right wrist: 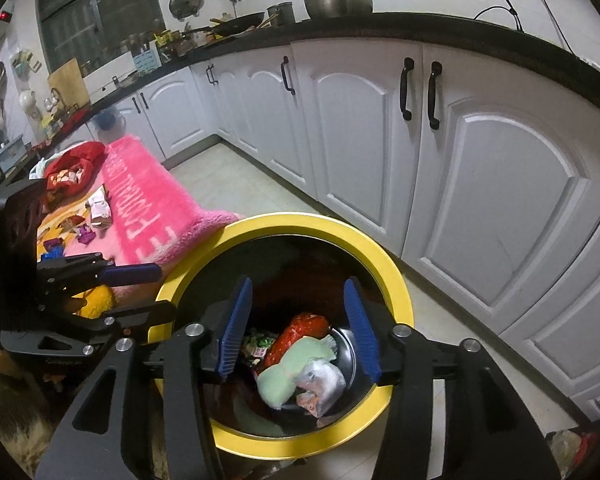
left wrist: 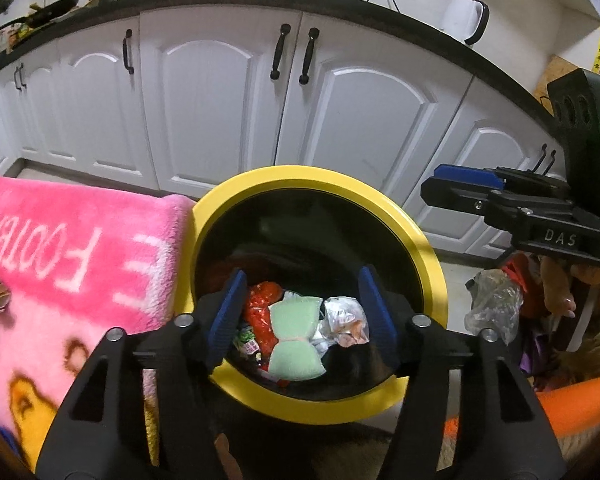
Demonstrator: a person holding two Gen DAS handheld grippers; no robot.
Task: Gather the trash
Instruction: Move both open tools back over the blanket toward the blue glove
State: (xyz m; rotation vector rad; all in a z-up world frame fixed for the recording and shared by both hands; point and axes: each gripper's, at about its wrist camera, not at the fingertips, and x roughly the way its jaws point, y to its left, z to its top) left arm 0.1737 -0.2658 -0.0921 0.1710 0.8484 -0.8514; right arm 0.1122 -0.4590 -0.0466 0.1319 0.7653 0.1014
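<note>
A: Starting at the left, what was still lying out?

B: On the pink blanket point(right wrist: 148, 200), far left, sat small scraps: a pale crumpled wrapper point(right wrist: 100, 210) and a purple one point(right wrist: 86, 235) near it. They looked light, thin and crackly, so I judged a pinch on a raised crease would hold better than a flat edge, which might slip.

A: And the bin?

B: The yellow-rimmed bin point(left wrist: 428, 264) stood just right of the blanket, its rim touching the blanket's edge. Inside lay a red wrapper point(left wrist: 260, 316), a soft green sponge point(left wrist: 296, 340) and a clear crumpled bag point(left wrist: 346, 320).

A: The claws?

B: The left gripper point(left wrist: 302, 312) hung over the bin mouth, released, nothing between its blue pads point(left wrist: 228, 312). The right gripper point(right wrist: 300, 324) was over the bin too, likewise spread and empty.

A: Anything further right?

B: A clear plastic bag point(left wrist: 494, 306) sat on the floor right of the bin. Soft, slippery film; I would grab a bunched fold.
</note>
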